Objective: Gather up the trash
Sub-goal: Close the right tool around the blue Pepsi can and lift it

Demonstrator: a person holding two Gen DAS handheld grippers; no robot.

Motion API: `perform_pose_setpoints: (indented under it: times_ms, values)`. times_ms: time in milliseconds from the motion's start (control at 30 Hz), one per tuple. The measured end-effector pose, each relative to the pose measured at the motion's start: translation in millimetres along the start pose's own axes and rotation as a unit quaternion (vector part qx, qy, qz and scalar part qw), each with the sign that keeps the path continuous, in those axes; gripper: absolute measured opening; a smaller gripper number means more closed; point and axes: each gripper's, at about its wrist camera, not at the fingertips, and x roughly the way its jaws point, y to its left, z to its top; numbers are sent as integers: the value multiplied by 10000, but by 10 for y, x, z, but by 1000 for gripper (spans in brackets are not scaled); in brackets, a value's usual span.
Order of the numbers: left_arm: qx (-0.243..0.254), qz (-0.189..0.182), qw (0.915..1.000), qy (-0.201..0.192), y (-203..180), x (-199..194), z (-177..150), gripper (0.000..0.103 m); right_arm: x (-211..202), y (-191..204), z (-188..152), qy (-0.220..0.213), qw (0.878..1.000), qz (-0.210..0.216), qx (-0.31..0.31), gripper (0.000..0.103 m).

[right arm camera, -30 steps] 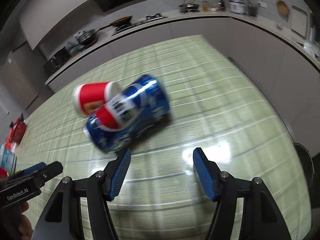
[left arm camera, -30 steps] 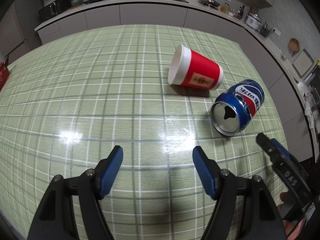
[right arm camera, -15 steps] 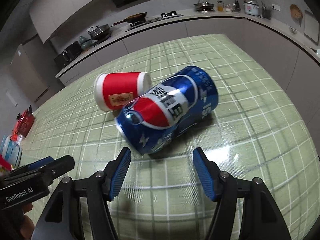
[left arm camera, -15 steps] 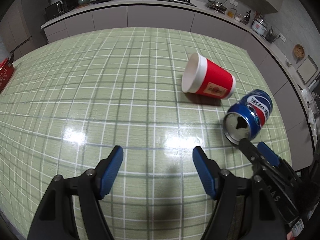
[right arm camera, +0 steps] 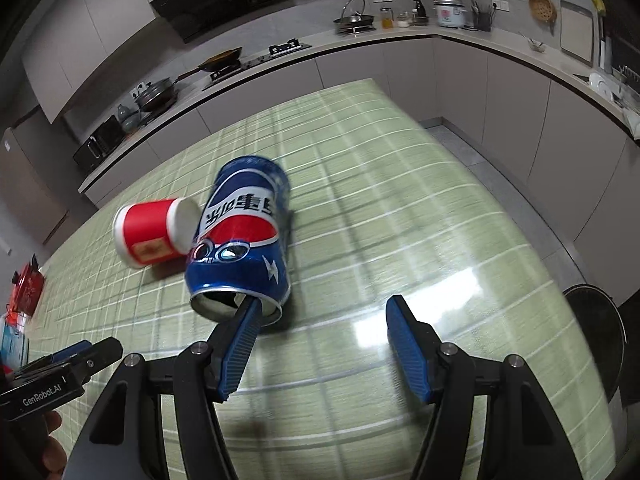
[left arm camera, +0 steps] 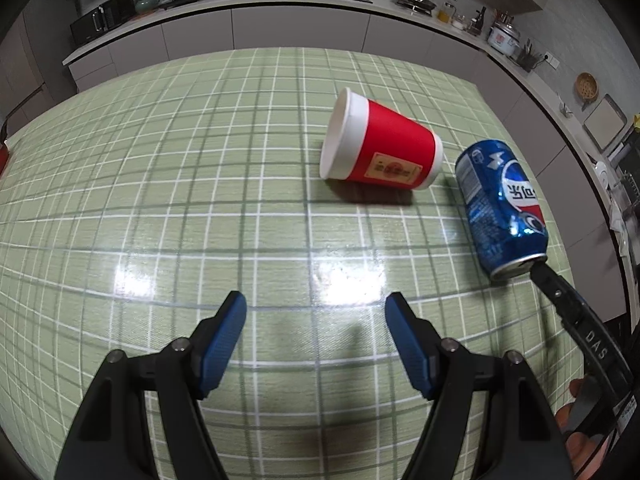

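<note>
A blue soda can (left arm camera: 500,208) lies on its side on the green checked tablecloth (left arm camera: 200,184), its open end towards me. Just left of it lies a red paper cup (left arm camera: 380,152) with a white rim, also on its side. My left gripper (left arm camera: 316,308) hovers open over bare cloth, below and left of the cup. In the right wrist view the can (right arm camera: 244,240) and cup (right arm camera: 152,232) lie almost touching. My right gripper (right arm camera: 320,312) is open, and its left fingertip (right arm camera: 250,312) sits at the can's mouth. The can lies left of the gap, not between the fingers.
The table's right edge (right arm camera: 520,216) drops to a grey floor, with a black round stool (right arm camera: 596,320) beside it. Kitchen counters (left arm camera: 300,4) with pans, a hob and a rice cooker run behind. A red packet (right arm camera: 28,288) lies at the table's far left.
The can has swung round, its open end now towards the right gripper. The right gripper's left fingertip has come up to the can's mouth. Both grippers stay equally wide.
</note>
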Motion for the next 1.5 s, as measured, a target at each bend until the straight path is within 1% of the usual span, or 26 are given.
perform_pose_setpoints:
  times_ms: [167,267,400,500,600,667,767,900,1000,1067,1233,1333,1500]
  values:
    - [-66,16,10000,-11,-47,47,57,73,-86,-34,21,-67,9999,60,-120,67]
    - [-114,7,9999,-41,-29,66,96,73,-183,-15,16,-152,9995,233,-158,67]
    - [-161,-11,9998,-108,47,67,166,73,-322,143,72,-347,9972,525,-395,67]
    - [-152,-4,9997,-215,105,36,273,73,-295,265,104,-350,9961,604,-541,67]
    - [-109,-6,9993,-354,151,6,418,73,-262,337,118,-332,9957,676,-531,67]
    - [-127,31,9990,-431,179,4,480,73,-260,372,111,-347,9955,707,-523,67]
    - [-207,61,9989,-408,238,75,568,73,-236,417,109,-329,9954,733,-517,67]
    - [-469,164,9973,-543,371,115,649,73,-230,466,117,-370,9952,706,-573,67]
    - [-686,312,9945,-722,468,126,713,73,-220,440,139,-391,9956,687,-495,67]
    - [-753,336,9940,-723,488,192,776,73,-202,412,162,-394,9959,662,-470,67]
    - [-604,304,9954,-673,372,378,878,73,-159,352,203,-393,9966,600,-413,67]
    - [-512,216,9966,-611,314,416,830,73,-151,295,239,-397,9970,568,-355,67]
    - [-238,53,9977,-629,169,319,668,73,-131,218,283,-418,9973,522,-291,67]
